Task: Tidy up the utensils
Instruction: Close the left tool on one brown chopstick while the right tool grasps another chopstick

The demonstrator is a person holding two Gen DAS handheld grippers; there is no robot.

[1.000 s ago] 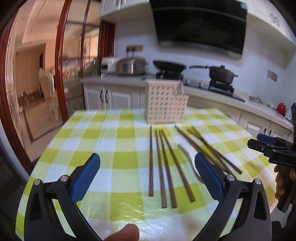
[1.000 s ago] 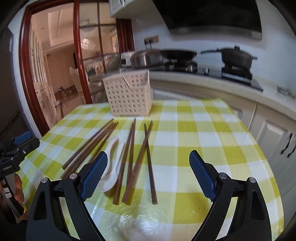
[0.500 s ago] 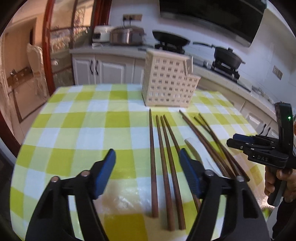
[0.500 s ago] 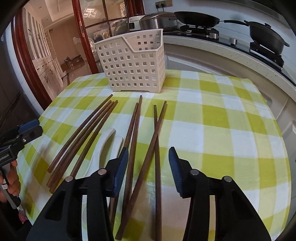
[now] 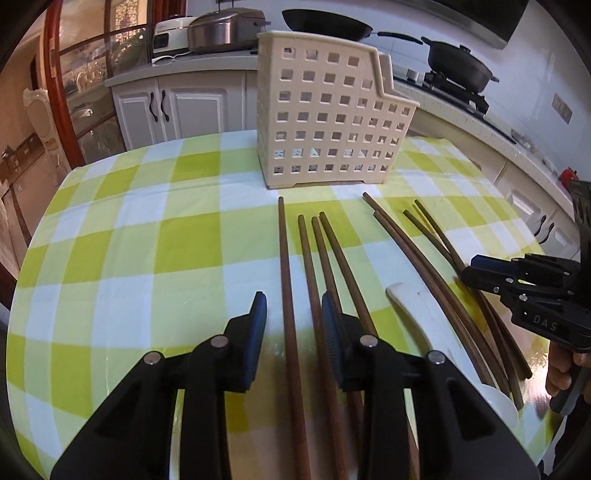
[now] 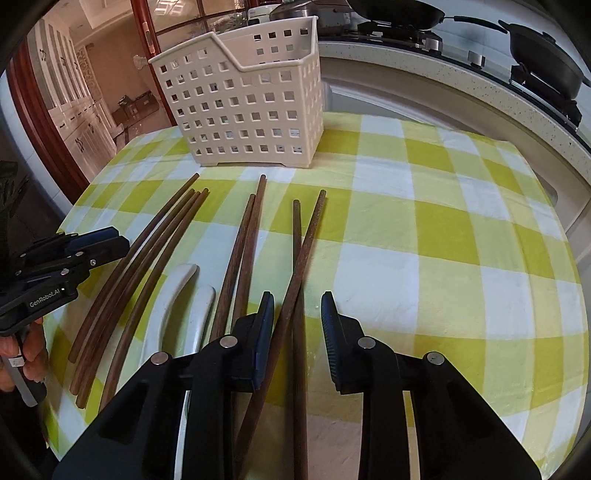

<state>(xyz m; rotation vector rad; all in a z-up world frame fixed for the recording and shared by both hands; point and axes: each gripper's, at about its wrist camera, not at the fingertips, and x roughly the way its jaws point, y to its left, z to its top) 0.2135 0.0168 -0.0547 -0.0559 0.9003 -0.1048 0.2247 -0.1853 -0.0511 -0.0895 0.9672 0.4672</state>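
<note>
Both hand-held grippers hung low over the near edge of the tabletop [image 6: 443, 229], which was covered by a yellow-green and white checked cloth. On the left hand-held gripper [image 5: 293, 314] the blue-padded fingers stood narrowly apart, and the leftmost long dark brown wooden chopstick [image 5: 286, 280] ran up between them with a gap showing on either side, so nothing was gripped; the three neighbouring brown chopsticks [image 5: 325, 266] passed under or just beside its right finger. Likewise the right hand-held gripper [image 6: 297, 314] had its fingers narrowly parted around the rightmost crossed pair of brown chopsticks [image 6: 301, 254], without closing on them. Between the two lay two more straight chopsticks [image 6: 243, 243], a white ceramic spoon [image 6: 173, 291] with its handle pointing toward the far edge, and a fan of four thin dark chopsticks [image 6: 147, 251]. All the sticks lay flat on the cloth, lengthwise from near edge to far. Beyond their far tips, close to the far edge of the tabletop, a cream perforated plastic utensil basket [image 5: 332, 114] stood upright. Behind it ran a kitchen counter [image 5: 192, 66] with a silver lidded pot [image 5: 221, 27] and black pans [image 5: 458, 62].
</note>
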